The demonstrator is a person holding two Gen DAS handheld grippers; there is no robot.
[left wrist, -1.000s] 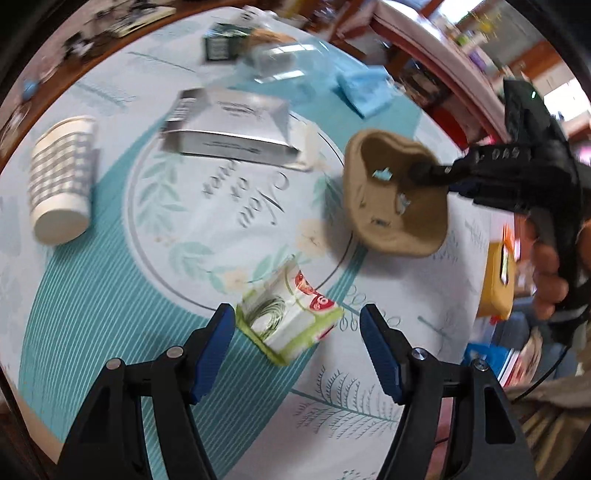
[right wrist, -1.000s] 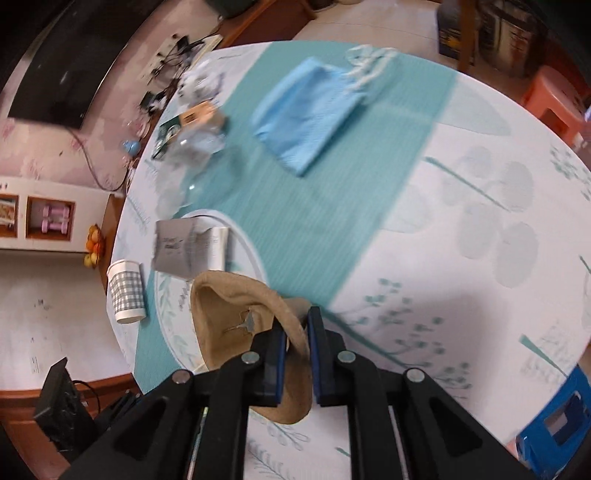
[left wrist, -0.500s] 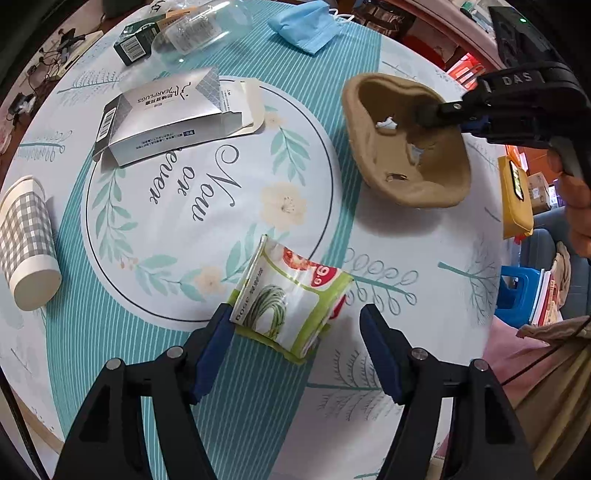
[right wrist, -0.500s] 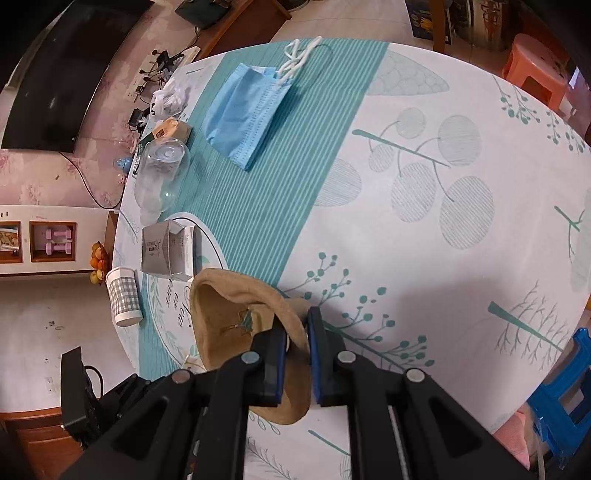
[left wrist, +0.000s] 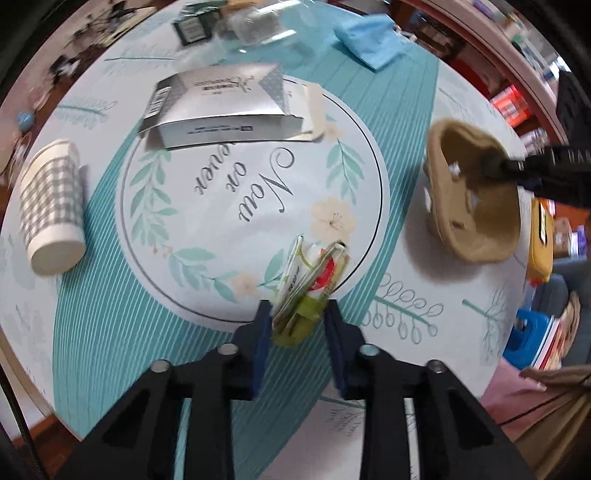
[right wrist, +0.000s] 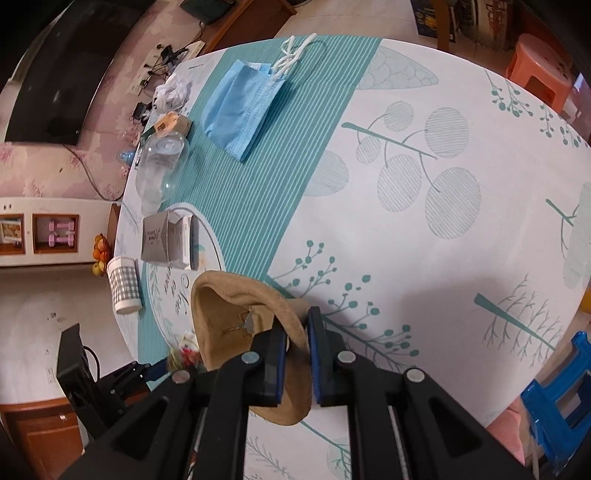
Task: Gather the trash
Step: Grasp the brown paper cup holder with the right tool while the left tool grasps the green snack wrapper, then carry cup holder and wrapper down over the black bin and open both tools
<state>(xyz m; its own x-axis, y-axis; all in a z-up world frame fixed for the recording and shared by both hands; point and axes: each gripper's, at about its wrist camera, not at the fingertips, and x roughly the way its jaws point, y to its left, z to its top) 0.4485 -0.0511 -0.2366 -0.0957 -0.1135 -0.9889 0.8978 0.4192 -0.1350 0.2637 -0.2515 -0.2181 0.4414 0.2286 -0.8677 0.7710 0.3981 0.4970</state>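
Note:
My left gripper is shut on a green, white and red snack wrapper, squeezed upright between the blue pads over the round table. My right gripper is shut on the rim of a brown pulp tray, held just above the tablecloth; the tray shows at the right in the left wrist view. The wrapper and the left gripper show at the lower left of the right wrist view.
On the table lie a silver carton, a checked paper cup on its side, a blue face mask, a clear plastic bottle, a small dark box and crumpled paper. A blue stool stands by the table edge.
My left gripper has closed on the snack wrapper, which now stands pinched on edge. My right gripper still holds the brown tray in about the same place.

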